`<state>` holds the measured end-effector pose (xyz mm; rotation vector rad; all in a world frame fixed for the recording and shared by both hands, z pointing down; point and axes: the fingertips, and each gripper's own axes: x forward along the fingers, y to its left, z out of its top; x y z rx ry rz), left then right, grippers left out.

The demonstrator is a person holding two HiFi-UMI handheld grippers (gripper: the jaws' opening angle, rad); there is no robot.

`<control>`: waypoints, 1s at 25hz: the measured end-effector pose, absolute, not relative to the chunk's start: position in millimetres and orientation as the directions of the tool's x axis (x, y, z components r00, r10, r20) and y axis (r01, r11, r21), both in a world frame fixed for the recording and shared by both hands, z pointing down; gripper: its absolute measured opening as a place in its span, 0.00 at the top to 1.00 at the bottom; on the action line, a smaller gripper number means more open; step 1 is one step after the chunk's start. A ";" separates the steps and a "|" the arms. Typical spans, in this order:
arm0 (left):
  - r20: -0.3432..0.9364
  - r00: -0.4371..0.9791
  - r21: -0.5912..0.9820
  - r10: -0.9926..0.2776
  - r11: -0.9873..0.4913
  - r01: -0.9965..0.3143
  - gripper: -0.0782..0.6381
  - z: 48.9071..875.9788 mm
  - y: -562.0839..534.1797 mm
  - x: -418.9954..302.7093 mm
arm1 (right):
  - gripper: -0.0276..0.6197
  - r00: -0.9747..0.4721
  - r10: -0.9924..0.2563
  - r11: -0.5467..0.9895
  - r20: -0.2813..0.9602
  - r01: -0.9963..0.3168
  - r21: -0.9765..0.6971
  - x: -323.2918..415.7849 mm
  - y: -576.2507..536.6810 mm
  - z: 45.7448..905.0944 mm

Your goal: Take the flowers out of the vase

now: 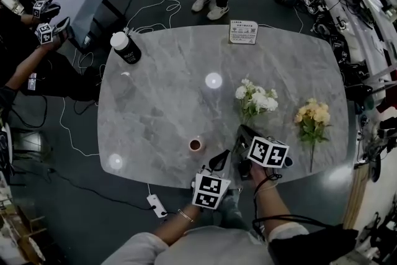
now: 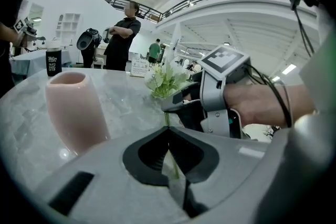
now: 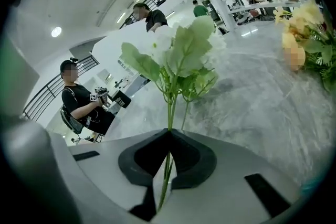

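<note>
On the grey marble table (image 1: 167, 90), the pink vase (image 1: 196, 144) stood upright at about 7 o'clock from the centre, near the front edge, its mouth open to the ceiling. In the left gripper view no stem rose above its rim. Both bunches were outside it.

The white flowers (image 1: 255, 98) were at about 3 o'clock from the table's centre, their blooms pointing to 12 o'clock and their green stems running back toward 6 o'clock. The right gripper (image 1: 240, 131) was clenched on those stems just below the leaves, and its own view showed the thin stems pinched in the slit between the jaws. The left gripper (image 1: 218, 162), at 7 o'clock from the right one and just beside the vase, was clenched as well. In its view a pale green stem passed up through its closed jaws toward the right gripper and the white blooms. Whether the blooms touched the table I could not tell.

The yellow flowers (image 1: 313, 115) lay flat on the marble at about 4 o'clock, near the right edge, well apart from the vase, with their stem pointing to 6 o'clock.

A black bottle (image 1: 126, 48) with a white cap stood at 10 o'clock by the edge, and its contents were hidden. A small printed card (image 1: 243, 32) lay at 12 o'clock.
</note>
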<state>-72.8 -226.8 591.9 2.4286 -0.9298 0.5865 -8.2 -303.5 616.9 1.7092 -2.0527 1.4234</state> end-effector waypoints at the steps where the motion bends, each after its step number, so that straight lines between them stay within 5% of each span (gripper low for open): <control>1: 0.540 0.679 0.273 -0.498 -0.659 -0.701 0.88 593.5 -226.8 -72.2 | 0.94 -0.353 -0.708 -0.084 0.611 -0.817 -0.570 -6.2 -302.9 620.2; 25: 0.557 0.680 0.294 -0.476 -0.653 -0.698 0.88 606.2 -235.3 -71.1 | 0.94 -0.294 -0.681 -0.113 0.671 -0.863 -0.493 -6.6 -309.9 630.0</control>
